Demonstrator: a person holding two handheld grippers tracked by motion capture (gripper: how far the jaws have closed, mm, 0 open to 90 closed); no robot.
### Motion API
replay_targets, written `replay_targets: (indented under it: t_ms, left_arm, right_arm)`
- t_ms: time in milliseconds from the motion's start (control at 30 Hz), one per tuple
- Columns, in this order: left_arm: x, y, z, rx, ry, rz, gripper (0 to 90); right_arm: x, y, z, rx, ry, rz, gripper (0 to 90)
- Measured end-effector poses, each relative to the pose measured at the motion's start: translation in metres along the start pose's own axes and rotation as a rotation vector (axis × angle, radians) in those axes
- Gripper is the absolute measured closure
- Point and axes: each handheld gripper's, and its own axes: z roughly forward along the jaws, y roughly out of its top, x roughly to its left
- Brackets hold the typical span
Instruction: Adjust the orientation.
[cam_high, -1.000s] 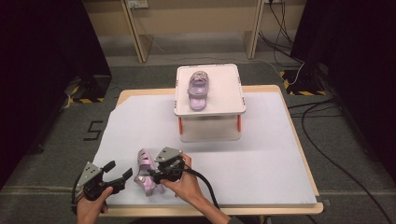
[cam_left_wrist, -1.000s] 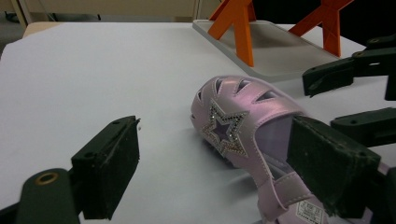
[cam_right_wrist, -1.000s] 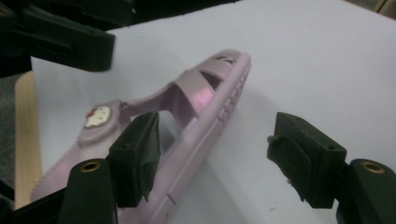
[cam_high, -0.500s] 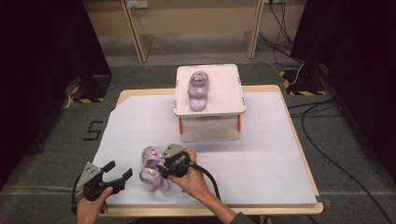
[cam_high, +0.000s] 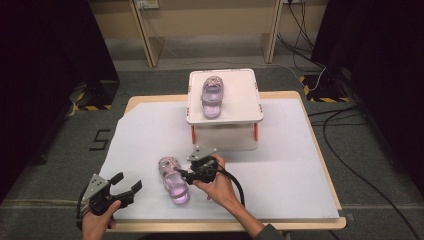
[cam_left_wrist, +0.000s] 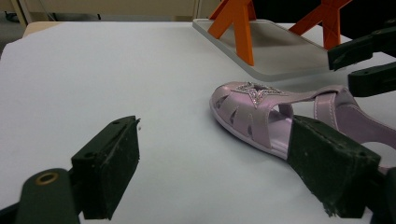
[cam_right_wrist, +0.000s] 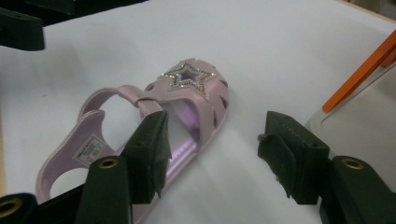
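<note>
High view: since the frame half a second back, the right tool (cam_high: 186, 173) has let go of the pink sandal (cam_high: 173, 179) and sits just beside its strap, jaws spread; the sandal now lies flat on the bench (cam_high: 280, 165), sole down, toe pointing away from the person. Left tool (cam_high: 127, 187) unchanged at the near left corner, jaws apart, empty, apart from the sandal.

Bench is covered by a white sheet, on grey carpet; black curtains at both sides, cables on the floor to the right. White square stand (cam_high: 240, 100) with orange legs carries a second pink sandal (cam_high: 212, 95).

Right gripper view: sandal (cam_right_wrist: 154, 126) is glossy pink plastic with slotted toe, glittery star, heel strap; one jaw overlaps its side.
</note>
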Motion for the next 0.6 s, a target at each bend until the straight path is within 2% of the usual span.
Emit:
replay_targets:
  t_ms: [67, 133, 200, 367, 600]
  left_arm:
    - [0.000, 0.000, 0.000, -0.001, -0.001, -0.001, 16.5]
    - [-0.001, 0.000, 0.000, -0.001, -0.001, 0.000, 16.5]
    - [0.000, 0.000, 0.000, -0.002, -0.002, -0.003, 16.5]
    - [0.000, 0.000, 0.000, -0.002, -0.003, -0.002, 16.5]
    - [0.001, 0.000, 0.000, 0.000, 0.002, -0.007, 16.5]
  right_arm:
    - [0.000, 0.000, -0.003, -0.016, 0.006, -0.010, 41.2]
    - [0.001, 0.001, -0.005, -0.017, 0.009, -0.001, 41.1]
    - [0.008, 0.005, -0.005, -0.037, 0.031, -0.020, 40.4]
    - [0.020, 0.008, -0.001, -0.029, 0.047, -0.065, 40.2]
    - [0.026, 0.008, 0.009, -0.010, 0.048, -0.084, 40.7]
